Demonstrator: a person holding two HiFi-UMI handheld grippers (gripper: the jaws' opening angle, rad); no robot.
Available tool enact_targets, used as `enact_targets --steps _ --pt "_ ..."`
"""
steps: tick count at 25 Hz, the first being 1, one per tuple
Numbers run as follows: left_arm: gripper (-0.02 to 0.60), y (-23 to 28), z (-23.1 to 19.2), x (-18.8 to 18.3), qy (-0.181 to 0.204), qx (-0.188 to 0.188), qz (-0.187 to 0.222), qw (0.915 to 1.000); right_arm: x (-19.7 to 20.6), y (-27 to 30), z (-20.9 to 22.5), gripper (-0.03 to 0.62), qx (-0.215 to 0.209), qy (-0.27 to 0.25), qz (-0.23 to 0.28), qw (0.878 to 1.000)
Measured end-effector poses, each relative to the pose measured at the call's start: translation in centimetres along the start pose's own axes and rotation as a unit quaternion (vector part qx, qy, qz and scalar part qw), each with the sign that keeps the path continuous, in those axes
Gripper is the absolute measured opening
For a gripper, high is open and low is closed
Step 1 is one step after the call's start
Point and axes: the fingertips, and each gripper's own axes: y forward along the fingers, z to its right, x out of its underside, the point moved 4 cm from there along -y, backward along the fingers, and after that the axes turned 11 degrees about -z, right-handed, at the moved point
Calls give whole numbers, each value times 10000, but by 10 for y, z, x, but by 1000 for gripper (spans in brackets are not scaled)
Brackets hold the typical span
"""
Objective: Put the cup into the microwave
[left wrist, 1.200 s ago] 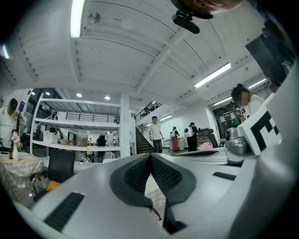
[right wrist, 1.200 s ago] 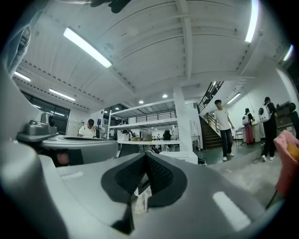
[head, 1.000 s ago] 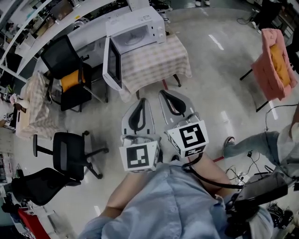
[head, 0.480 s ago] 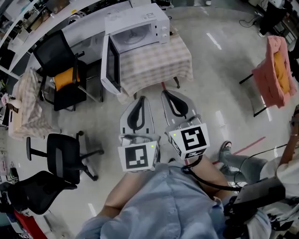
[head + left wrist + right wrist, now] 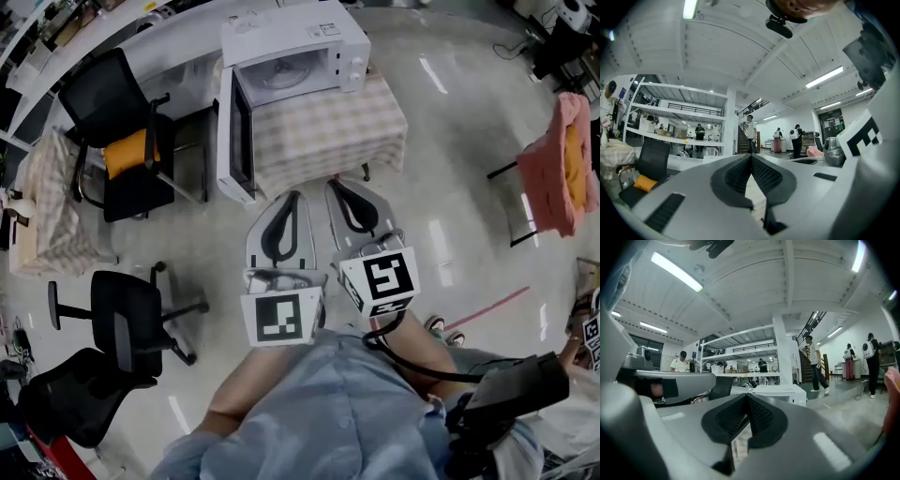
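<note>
One white microwave (image 5: 291, 56), its door (image 5: 234, 131) swung open, sits on a checked-cloth table (image 5: 337, 131) at twelve o'clock from both grippers. The left gripper (image 5: 293, 196) and right gripper (image 5: 332, 184) point at it side by side, jaws closed on nothing. No cup shows in any view.

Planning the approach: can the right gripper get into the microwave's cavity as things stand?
Probably not yet: the right gripper looks short of the table. But the door of the microwave stands open and nothing blocks the way.
</note>
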Motion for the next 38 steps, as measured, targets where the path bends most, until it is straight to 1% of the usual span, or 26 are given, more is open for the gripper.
enact_targets --steps 4,9,12,16,21,26,31,38 --pt "6 17 -33 -7 -35 -18 91 10000 -14 38 -8 2 -67 -117 -21 9999" --pt "6 36 -66 -15 -134 60 205 9997 -36 79 -20 2 -81 -246 1 9997" --pt "6 44 -84 -19 -245 36 255 9994 -42 93 -23 2 -68 -374 -85 9992" --pt "6 55 -98 -25 -232 67 246 9994 -49 106 -18 2 38 -486 -147 9987" --pt "6 71 -103 -28 -251 103 279 9992 -57 117 -7 2 152 -498 -101 9986" --pt "6 86 -104 -29 -208 119 216 9995 -59 127 6 2 205 -450 -77 9987" --pt "6 110 -104 -31 -189 66 248 9995 -60 139 28 2 203 -381 -49 9991" --pt "6 151 -96 -31 -174 -4 75 9998 -59 161 63 2 80 -252 -102 9996"
